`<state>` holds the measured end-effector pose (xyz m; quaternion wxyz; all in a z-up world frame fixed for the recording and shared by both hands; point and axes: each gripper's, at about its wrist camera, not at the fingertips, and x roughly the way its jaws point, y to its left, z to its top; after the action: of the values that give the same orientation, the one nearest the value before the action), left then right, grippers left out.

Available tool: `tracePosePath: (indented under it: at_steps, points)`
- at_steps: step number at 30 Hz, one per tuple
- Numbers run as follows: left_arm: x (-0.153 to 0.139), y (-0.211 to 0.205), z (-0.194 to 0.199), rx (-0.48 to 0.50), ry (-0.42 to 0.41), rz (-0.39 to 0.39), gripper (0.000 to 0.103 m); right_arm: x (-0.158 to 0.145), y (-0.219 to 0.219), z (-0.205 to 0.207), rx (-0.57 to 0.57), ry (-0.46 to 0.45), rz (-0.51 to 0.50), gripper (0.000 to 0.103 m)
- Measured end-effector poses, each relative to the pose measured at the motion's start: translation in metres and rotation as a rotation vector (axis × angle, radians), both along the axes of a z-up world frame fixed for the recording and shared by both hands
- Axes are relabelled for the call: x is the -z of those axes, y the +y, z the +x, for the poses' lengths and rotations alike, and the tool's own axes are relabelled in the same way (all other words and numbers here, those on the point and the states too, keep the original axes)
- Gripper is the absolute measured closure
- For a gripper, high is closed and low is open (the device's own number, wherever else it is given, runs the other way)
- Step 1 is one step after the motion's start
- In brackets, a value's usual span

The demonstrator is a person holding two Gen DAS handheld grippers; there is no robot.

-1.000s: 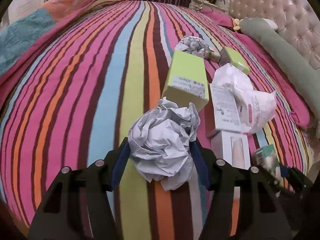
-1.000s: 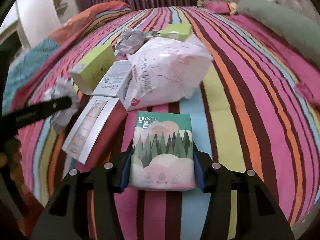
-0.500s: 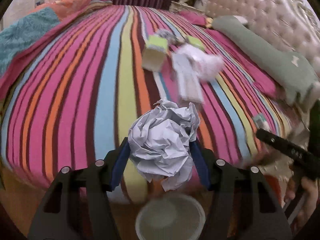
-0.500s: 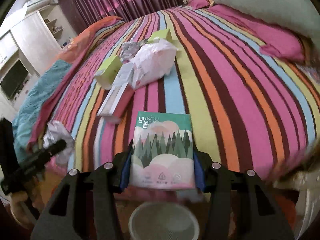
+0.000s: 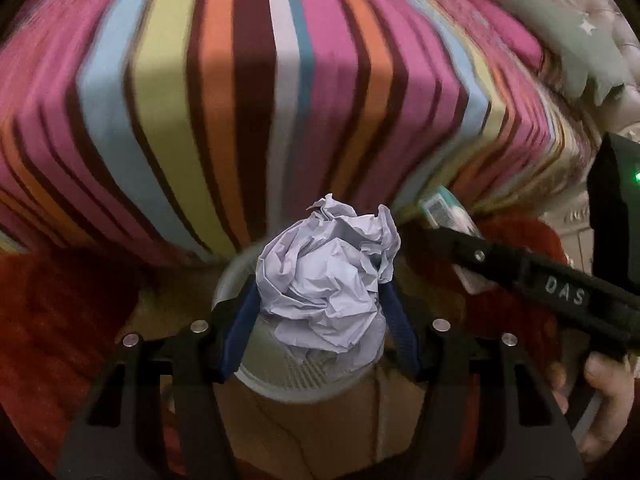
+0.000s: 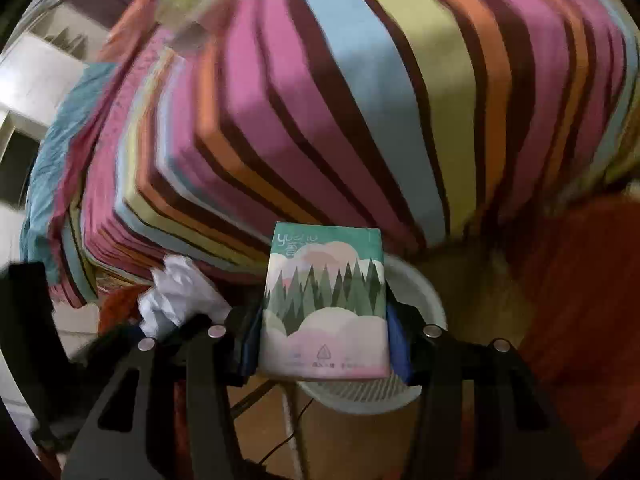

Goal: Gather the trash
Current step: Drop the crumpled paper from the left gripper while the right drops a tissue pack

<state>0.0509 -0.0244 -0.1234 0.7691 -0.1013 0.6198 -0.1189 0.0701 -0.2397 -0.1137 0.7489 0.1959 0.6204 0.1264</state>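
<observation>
Claws angle down over the bin (image 5: 280,380): left (image 5: 325,304) pinching crumpled paper (image 5: 326,284), right (image 6: 325,324) pinching a tissue pack (image 6: 325,304).

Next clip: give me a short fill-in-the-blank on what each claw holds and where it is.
1. The left claw is shut on a crumpled ____ ball.
2. The right claw grips a tissue pack printed with green ____.
3. Below both claws stands a white ____ on the wooden floor.
4. The striped bedspread hangs ____ the claws.

Missing words: paper; trees; wastebasket; beyond
</observation>
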Motion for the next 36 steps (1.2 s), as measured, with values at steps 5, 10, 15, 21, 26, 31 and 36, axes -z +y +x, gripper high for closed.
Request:
tracePosePath:
  at_steps: [5, 10, 15, 21, 26, 31, 36]
  points:
    - [0.035, -0.002, 0.003, -0.022, 0.151, -0.011, 0.044, 0.032, -0.002, 0.007, 0.042, 0.130, 0.032, 0.054]
    - [0.075, -0.005, 0.004, -0.041, 0.301, -0.011, 0.044, 0.066, -0.002, 0.005, 0.059, 0.279, 0.058, 0.054]
    - [0.099, 0.002, 0.008, -0.094, 0.407, -0.018, 0.043, 0.103, 0.000, -0.001, 0.088, 0.431, 0.074, 0.054]
    - [0.136, -0.005, 0.010, -0.108, 0.508, 0.051, 0.043, 0.136, 0.003, -0.005, 0.119, 0.545, 0.064, 0.054]
    - [0.152, -0.010, 0.012, -0.080, 0.540, 0.076, 0.043, 0.151, 0.003, -0.005, 0.140, 0.597, 0.070, 0.054]
    - [0.166, -0.013, 0.016, -0.088, 0.576, 0.063, 0.035, 0.153, 0.006, -0.001, 0.154, 0.627, 0.069, 0.035]
    - [0.171, -0.009, 0.017, -0.112, 0.569, 0.093, 0.014, 0.158, 0.007, 0.002, 0.140, 0.617, 0.045, 0.016]
